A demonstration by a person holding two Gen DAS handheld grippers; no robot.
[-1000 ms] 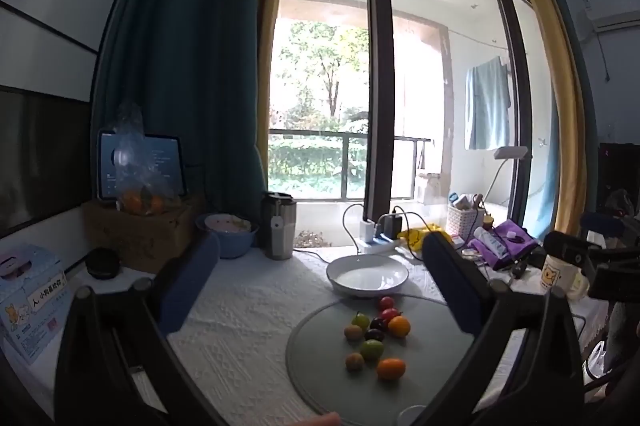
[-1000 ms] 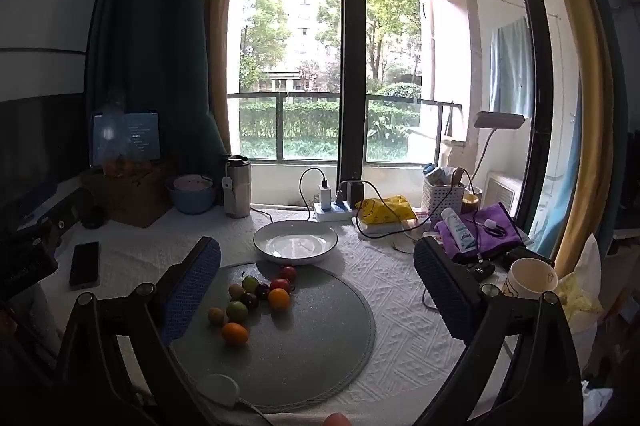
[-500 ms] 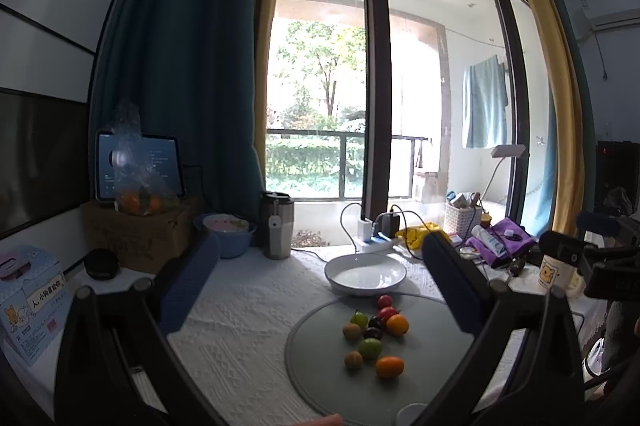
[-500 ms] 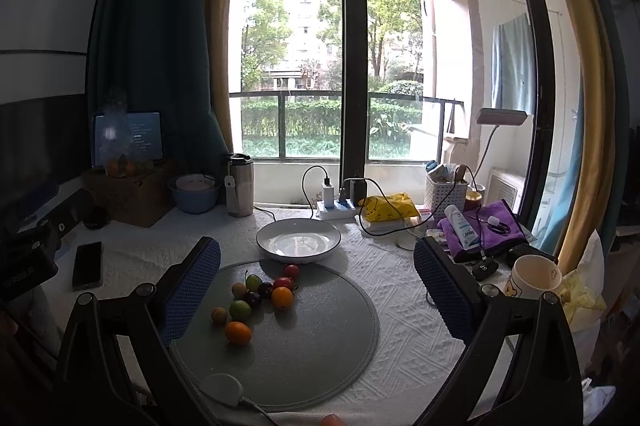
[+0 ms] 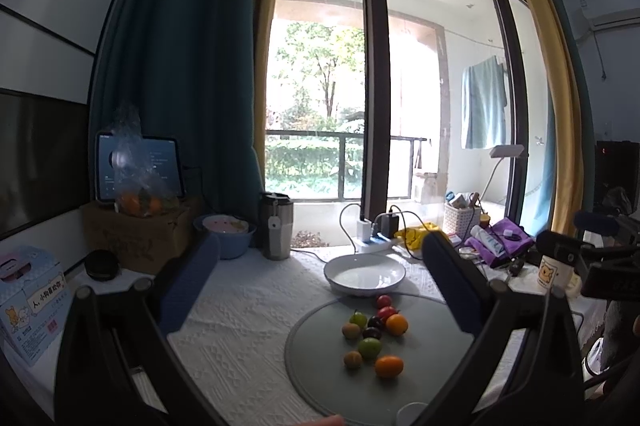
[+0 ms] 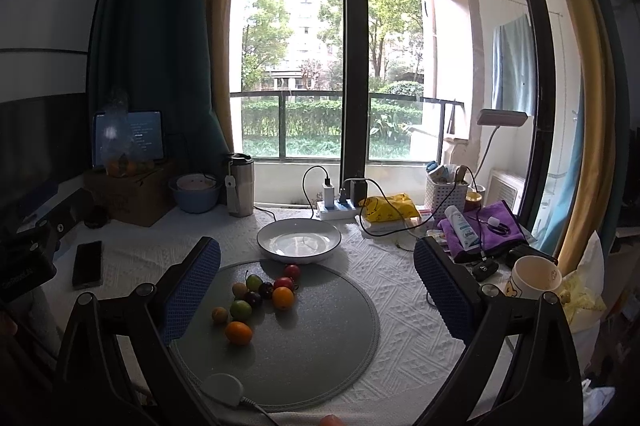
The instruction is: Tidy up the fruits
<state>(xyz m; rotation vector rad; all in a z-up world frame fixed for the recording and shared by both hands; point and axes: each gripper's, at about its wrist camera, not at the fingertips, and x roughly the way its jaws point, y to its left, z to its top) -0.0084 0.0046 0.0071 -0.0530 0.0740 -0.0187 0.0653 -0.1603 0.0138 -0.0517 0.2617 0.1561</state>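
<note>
We have not picked up any fruit yet, so we judge this is the very start: getting ready to grab the first one.

Our left hand-held gripper (image 5: 320,278) is wide open and holds nothing. It hangs above the counter (image 5: 248,306), which has a white bumpy cloth on it. From the left wrist view, the little fruits (image 5: 374,332) sit in a bunch at about 5 o'clock, on a round grey mat (image 5: 432,354). A white plate (image 5: 364,272) with nothing in it touches the far edge of the mat.

Our right hand-held gripper (image 6: 316,278) is wide open too, with nothing in it. From this view the fruits lie low and a bit left, at about 7 o'clock. We see an orange one (image 6: 239,332) nearest to us, another orange one (image 6: 283,297) further back, a green one (image 6: 241,309), some red ones (image 6: 284,283) and some dark ones. The plate (image 6: 299,240) is at about 12 o'clock from the bunch.

We think the fruits should go into the plate. Next, one gripper must come down over a single fruit, with one finger on each side, and squeeze gently. The fruits are small, round and close together, so they may roll.
</note>
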